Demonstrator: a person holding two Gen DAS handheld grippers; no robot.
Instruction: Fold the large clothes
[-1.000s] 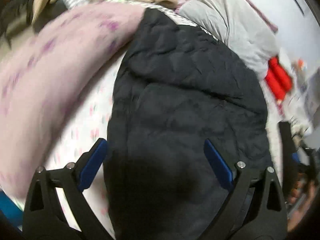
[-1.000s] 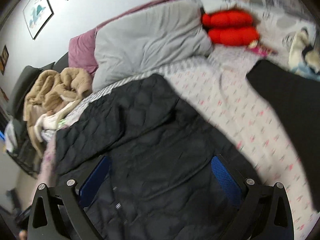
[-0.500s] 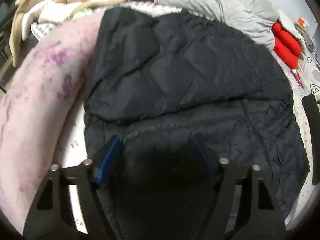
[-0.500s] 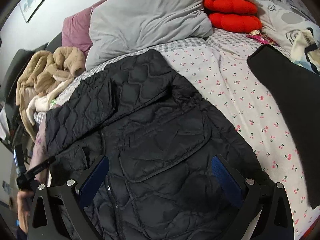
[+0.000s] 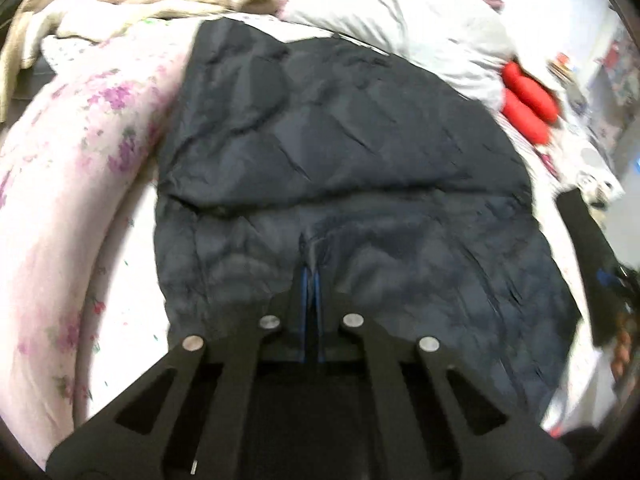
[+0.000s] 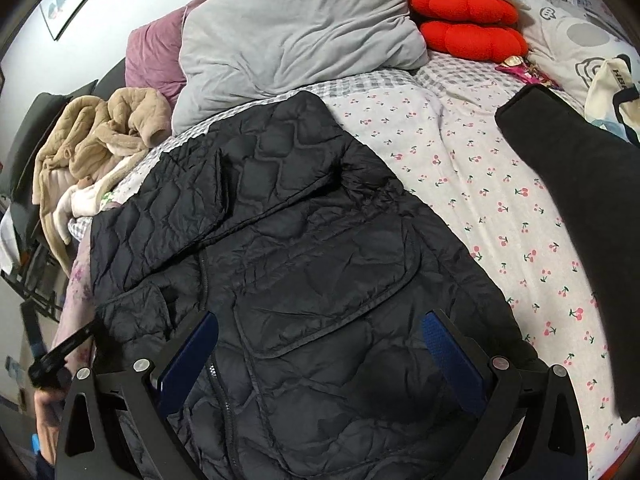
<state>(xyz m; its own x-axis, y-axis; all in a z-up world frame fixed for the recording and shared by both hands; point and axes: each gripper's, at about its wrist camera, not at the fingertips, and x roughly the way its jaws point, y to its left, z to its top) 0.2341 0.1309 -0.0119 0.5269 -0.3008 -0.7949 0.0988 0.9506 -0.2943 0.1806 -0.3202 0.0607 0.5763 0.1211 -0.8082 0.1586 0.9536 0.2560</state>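
A black quilted jacket lies spread on the bed, with one sleeve folded across its upper part. It also fills the left wrist view. My left gripper is shut on a pinch of the jacket's fabric near its left edge; that gripper also shows at the far left of the right wrist view. My right gripper is wide open and empty, hovering just above the jacket's lower front.
The bed sheet has a cherry print. A grey pillow, red cushions, a beige fleece heap and a black garment lie around. A pink floral quilt borders the jacket's left.
My left gripper has closed from wide open onto the jacket fabric. The right gripper has steadied over the jacket and stayed open.
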